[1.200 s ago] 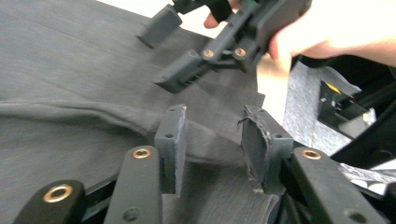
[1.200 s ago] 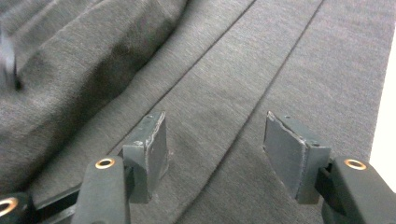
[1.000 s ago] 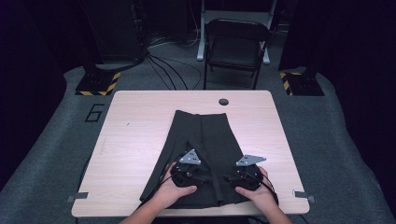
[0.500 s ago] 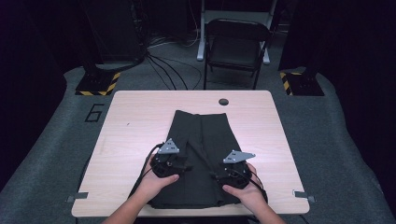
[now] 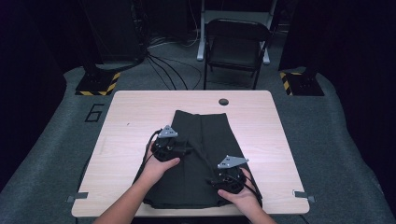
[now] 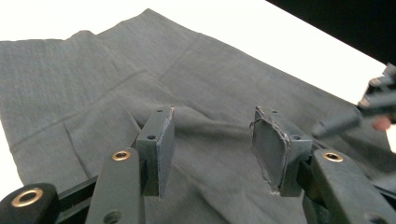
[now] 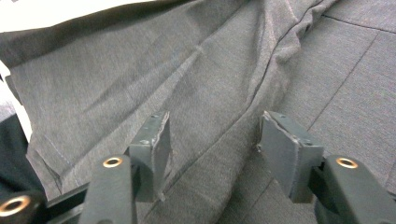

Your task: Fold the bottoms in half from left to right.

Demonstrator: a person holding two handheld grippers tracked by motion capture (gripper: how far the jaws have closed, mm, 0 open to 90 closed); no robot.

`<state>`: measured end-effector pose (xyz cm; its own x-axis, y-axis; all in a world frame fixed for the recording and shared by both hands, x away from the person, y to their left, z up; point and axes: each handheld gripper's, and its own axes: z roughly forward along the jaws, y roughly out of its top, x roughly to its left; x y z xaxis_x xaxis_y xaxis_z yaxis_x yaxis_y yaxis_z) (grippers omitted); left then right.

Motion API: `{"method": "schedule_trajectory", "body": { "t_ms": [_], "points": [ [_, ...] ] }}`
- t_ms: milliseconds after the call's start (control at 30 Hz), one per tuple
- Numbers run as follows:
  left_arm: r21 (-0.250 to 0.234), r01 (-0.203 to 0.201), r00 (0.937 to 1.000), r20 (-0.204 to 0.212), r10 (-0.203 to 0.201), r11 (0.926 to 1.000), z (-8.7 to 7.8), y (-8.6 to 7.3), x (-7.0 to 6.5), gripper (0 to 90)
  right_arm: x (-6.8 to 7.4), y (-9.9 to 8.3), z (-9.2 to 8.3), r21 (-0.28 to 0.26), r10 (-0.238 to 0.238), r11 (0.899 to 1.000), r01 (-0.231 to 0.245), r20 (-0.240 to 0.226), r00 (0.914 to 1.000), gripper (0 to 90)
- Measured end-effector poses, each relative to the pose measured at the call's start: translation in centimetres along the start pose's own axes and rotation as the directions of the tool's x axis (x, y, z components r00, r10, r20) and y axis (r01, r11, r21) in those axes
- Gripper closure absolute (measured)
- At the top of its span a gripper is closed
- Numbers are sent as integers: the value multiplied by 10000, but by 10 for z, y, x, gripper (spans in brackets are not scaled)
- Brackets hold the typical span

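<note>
Cloth: dark, folded, flat on the counter, in the middle and lower part of the high view.
My left gripper: at the cloth's left edge in the high view. My fingers have just been opening. They stand wide, with cloth under them and nothing pinched.
My right gripper: low and right of middle in the high view. My fingers have just been closing a bit. They stand apart over a cloth fold, not squeezing it.
Chair: past the counter, top middle.
</note>
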<state>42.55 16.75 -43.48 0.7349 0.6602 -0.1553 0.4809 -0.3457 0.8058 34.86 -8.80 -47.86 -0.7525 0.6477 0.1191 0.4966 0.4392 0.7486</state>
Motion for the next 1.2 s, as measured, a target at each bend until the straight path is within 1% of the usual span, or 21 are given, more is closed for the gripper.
{"method": "schedule_trajectory", "body": {
  "t_ms": [33, 100, 167, 200, 300, 367, 400, 467, 533, 567, 667, 700, 733, 800, 833, 900, 967, 1033, 1067, 1100, 1200],
  "points": [
    [4, 58, 10000, -56, -58, 10000, 3, 2, 2, 486, 0, 0, 0, 22, -98, 10000, 98, 19, 10000, 458],
    [120, -65, 9998, -178, 67, 9999, 8, 6, 6, 483, 0, -2, -1, 20, -107, 9999, 107, -12, 9999, 484],
    [174, -97, 9994, -316, 102, 9998, 14, 8, 8, 477, -2, -4, -1, 75, 2, 10000, -1, -75, 10000, 510],
    [181, 20, 9993, -366, -13, 9998, 17, 9, 9, 475, -3, -4, -1, 105, 15, 9999, -14, -111, 9999, 528],
    [219, -18, 9984, -559, 30, 9998, 24, 10, 14, 467, -4, -6, 0, 245, 134, 9996, -129, -203, 9997, 559],
    [211, 116, 9975, -704, -101, 9997, 28, 9, 16, 466, -6, -7, 0, 310, 72, 9995, -66, -214, 9997, 576],
    [277, 177, 9966, -803, -154, 9995, 29, 8, 17, 466, -5, -8, 1, 315, 227, 9993, -222, -157, 9996, 590],
    [412, 84, 9953, -966, -44, 9991, 29, 7, 22, 463, -7, -9, 1, 473, 28, 9989, -19, -201, 9998, 627],
    [479, 188, 9935, -1128, -133, 9987, 28, 4, 28, 462, -9, -10, 1, 594, -30, 9982, 40, -178, 9998, 675],
    [563, 133, 9923, -1237, -62, 9983, 25, 3, 32, 462, -9, -11, 1, 652, 93, 9978, -79, -216, 9997, 698],
    [443, 396, 9893, -1424, -329, 9982, 20, -2, 43, 471, -11, -12, 3, 909, 2, 9959, 21, -258, 9997, 822],
    [396, 607, 9858, -1588, -537, 9974, 17, -6, 48, 480, -12, -12, 3, 1074, -61, 9942, 93, -297, 9995, 832],
    [485, 666, 9848, -1637, -579, 9966, 15, -9, 51, 482, -13, -12, 5, 1225, -139, 9923, 170, -259, 9996, 840],
    [591, 878, 9800, -1840, -755, 9944, 13, -16, 59, 481, -15, -13, 6, 1449, -186, 9892, 219, -243, 9995, 845],
    [616, 977, 9763, -1994, -837, 9933, 11, -21, 63, 479, -14, -13, 7, 1556, -53, 9878, 76, -149, 9999, 846],
    [620, 1200, 9721, -2098, -1046, 9908, 10, -28, 67, 472, -16, -14, 7, 1692, -134, 9854, 166, -204, 9997, 845],
    [649, 1344, 9684, -2203, -1172, 9888, 10, -35, 70, 458, -15, -15, 8, 1606, -54, 9870, 69, -103, 9999, 845],
    [738, 1408, 9665, -2265, -1209, 9873, 9, -41, 72, 450, -16, -15, 8, 1775, -237, 9838, 241, -46, 9997, 845],
    [678, 1604, 9639, -2255, -1415, 9847, 10, -44, 72, 449, -17, -15, 8, 1827, -336, 9826, 335, -29, 9994, 845],
    [704, 1634, 9629, -2286, -1435, 9840, 10, -47, 73, 448, -17, -15, 8, 1907, -404, 9809, 391, 31, 9992, 845],
    [634, 1762, 9640, -2128, -1592, 9823, 12, -54, 72, 436, -16, -16, 8, 2101, -514, 9766, 461, 196, 9985, 846]
  ]
}}
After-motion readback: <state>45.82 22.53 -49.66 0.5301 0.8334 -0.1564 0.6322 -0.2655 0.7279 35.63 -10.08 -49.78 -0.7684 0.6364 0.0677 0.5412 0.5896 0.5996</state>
